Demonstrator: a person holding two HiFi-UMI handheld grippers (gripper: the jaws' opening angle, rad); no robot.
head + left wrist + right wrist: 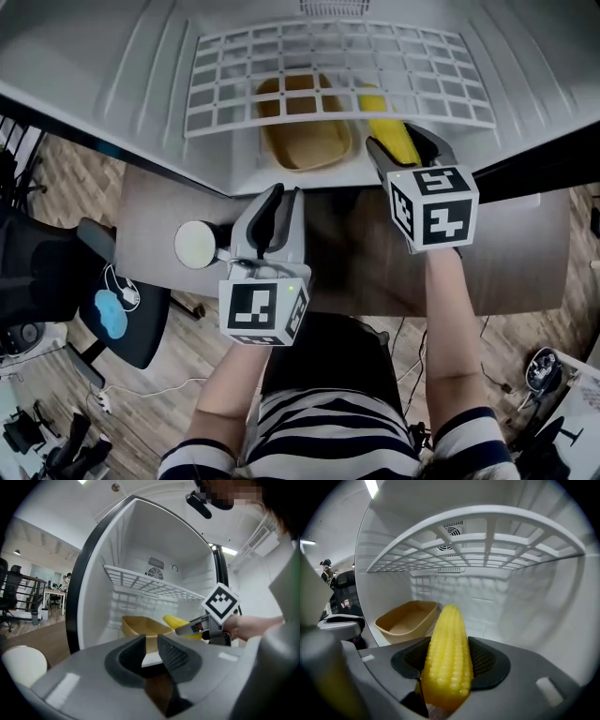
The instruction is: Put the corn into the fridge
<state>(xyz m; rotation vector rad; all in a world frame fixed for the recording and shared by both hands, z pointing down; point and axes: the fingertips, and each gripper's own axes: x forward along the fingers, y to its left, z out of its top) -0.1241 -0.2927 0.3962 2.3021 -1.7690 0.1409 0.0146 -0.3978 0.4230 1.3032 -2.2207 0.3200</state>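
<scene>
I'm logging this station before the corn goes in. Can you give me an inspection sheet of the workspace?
Surface: brown table in front of the open fridge.
Job's things: corn held under the wire shelf; empty tan tray on the fridge floor.
Clutter: white round object on the table.
Grippers: right gripper shut on the corn; left gripper slightly open, empty.
Cables: white cable on the floor.
Surroundings: office chair at left.
</scene>
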